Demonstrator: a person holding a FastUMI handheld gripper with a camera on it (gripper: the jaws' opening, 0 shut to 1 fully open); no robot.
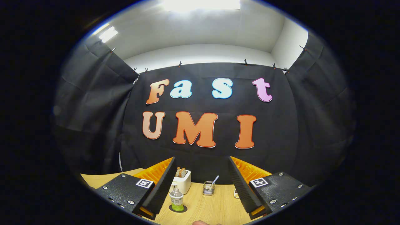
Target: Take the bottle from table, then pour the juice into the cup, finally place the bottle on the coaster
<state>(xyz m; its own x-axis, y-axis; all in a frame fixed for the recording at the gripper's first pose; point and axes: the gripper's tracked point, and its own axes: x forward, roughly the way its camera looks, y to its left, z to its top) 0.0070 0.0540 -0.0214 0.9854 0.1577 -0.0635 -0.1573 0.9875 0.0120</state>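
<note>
now tongs (201,184) wide open, empty, above bottle (177,200).

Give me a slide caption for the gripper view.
Open gripper above wooden table, bottle standing on dark coaster by one finger.

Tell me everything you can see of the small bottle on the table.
The bottle is small and clear, looks like plastic, with a pale cap on and a label around its middle. Its lower part shows green liquid. It stands upright on a dark round coaster on the wooden table, in front of a white toaster. The open claw does not touch it; the bottle sits close to the left finger's inner side.
</note>
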